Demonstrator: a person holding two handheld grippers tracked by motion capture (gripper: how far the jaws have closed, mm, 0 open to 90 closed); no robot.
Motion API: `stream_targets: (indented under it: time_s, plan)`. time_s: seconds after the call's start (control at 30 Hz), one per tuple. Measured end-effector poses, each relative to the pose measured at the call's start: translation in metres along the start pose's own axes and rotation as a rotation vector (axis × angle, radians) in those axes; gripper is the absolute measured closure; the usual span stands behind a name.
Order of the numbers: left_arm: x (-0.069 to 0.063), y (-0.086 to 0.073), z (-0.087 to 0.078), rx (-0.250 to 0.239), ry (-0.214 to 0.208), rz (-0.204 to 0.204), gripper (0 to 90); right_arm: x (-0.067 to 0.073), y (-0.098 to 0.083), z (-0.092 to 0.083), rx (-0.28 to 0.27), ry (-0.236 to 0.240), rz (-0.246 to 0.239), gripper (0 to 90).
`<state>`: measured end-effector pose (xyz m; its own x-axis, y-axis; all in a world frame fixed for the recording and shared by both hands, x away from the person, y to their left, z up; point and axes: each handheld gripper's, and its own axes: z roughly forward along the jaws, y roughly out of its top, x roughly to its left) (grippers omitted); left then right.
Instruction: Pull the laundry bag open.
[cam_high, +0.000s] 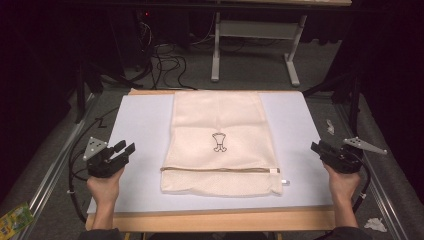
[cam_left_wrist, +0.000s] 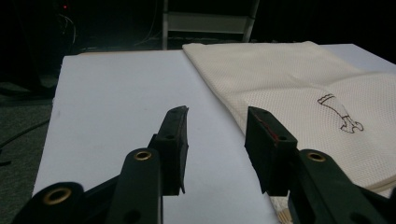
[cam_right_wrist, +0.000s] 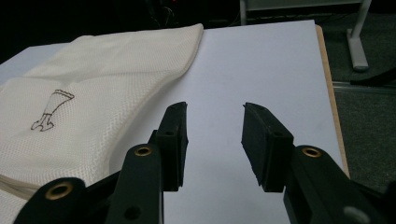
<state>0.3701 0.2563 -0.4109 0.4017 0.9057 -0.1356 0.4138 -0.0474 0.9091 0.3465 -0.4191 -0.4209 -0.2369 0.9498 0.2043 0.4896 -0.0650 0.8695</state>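
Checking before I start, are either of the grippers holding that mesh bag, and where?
Nothing is held. The left gripper and right gripper stand open either side of the cream mesh bag, clear of it.

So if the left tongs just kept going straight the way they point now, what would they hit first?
Probably the cream mesh bag. The left tongs stand open with nothing between them, aimed across the bare white table top toward the bag's near side edge, though depth is hard to judge.
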Motion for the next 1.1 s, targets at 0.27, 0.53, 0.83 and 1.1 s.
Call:
stream_targets:
  time_s: [0.27,0.53,0.83,1.1]
  plan:
    - [0.005,-0.002,0.007,0.012,0.014,-0.016,58.5,-0.005,-0.006,0.004,0.011,-0.011,0.018,61.3]
    - [0.008,-0.005,0.014,0.027,0.023,-0.017,57.6,-0.008,-0.011,0.008,0.022,-0.019,0.030,60.8]
    - [0.006,-0.008,0.024,0.041,0.022,-0.019,56.7,-0.004,-0.012,0.014,0.028,-0.028,0.014,58.7]
    - [0.004,-0.013,0.034,0.059,0.023,-0.022,56.6,-0.001,-0.017,0.027,0.080,-0.043,-0.031,58.5]
